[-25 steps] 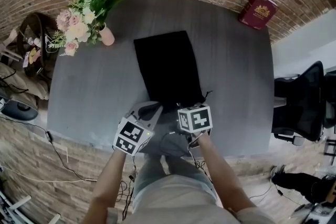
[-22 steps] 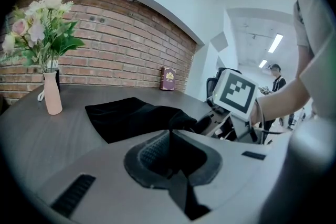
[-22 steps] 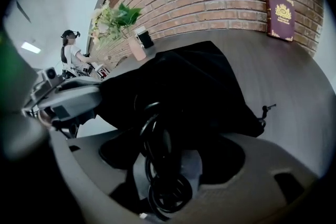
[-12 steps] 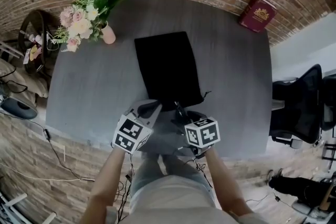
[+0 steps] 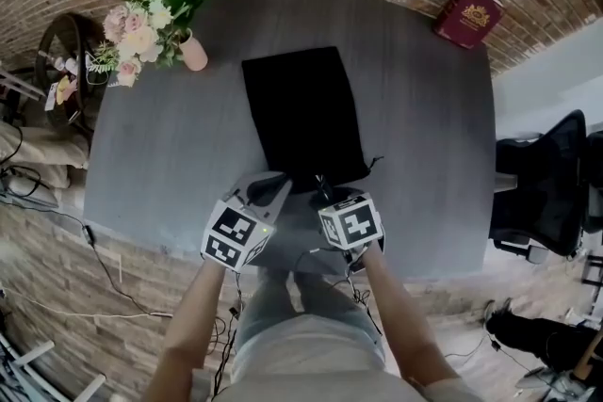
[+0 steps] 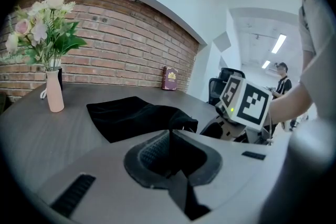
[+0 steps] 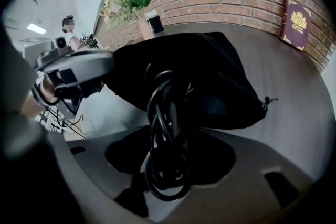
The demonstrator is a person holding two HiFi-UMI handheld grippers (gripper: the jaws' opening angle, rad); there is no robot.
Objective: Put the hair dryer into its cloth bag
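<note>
The black cloth bag (image 5: 300,113) lies flat on the grey table (image 5: 424,146), its mouth toward me. My left gripper (image 5: 271,191) is shut on the near rim of the bag, a fold of black cloth (image 6: 169,134) pinched between its jaws. My right gripper (image 5: 332,201) is at the mouth, just right of the left one. Its jaws have just been closing, and the coiled black cord (image 7: 164,155) of the hair dryer sits between them, gripped. The cord runs up into the bag (image 7: 215,76). The dryer's body is hidden.
A pink vase of flowers (image 5: 151,19) stands at the table's far left and a red book (image 5: 468,14) at its far right. Black office chairs (image 5: 542,184) are beside the right edge. A round side stand (image 5: 57,61) and floor cables are at the left.
The right gripper swung out to the right of the bag mouth and has come back left and closer to it. The left gripper has kept its hold in place.
</note>
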